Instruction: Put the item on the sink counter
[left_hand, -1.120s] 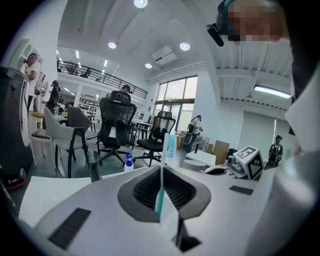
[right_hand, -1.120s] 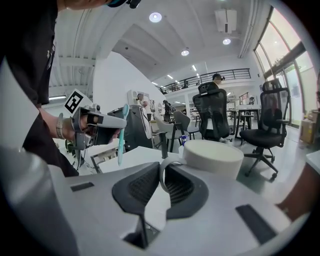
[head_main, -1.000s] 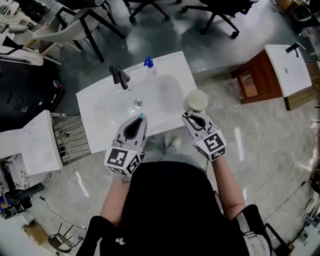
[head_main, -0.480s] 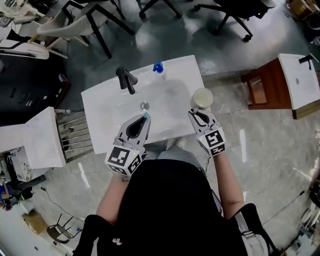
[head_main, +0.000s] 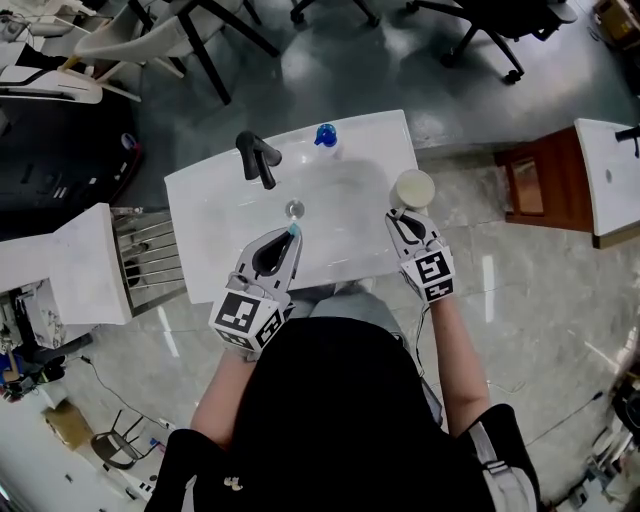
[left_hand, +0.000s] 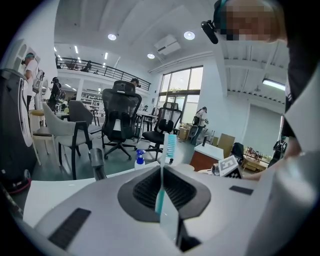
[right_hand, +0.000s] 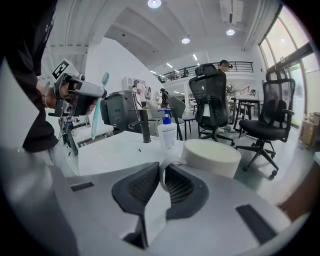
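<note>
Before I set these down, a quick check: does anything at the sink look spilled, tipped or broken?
Nothing stands out. The bottle stands upright near the faucet, the toothbrush sits straight in the left gripper, and the right gripper holds the cup upright by its handle.

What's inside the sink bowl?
Only a metal drain shows in the sink. The left hand-held gripper, holding a toothbrush, covers the bowl's front part.
</note>
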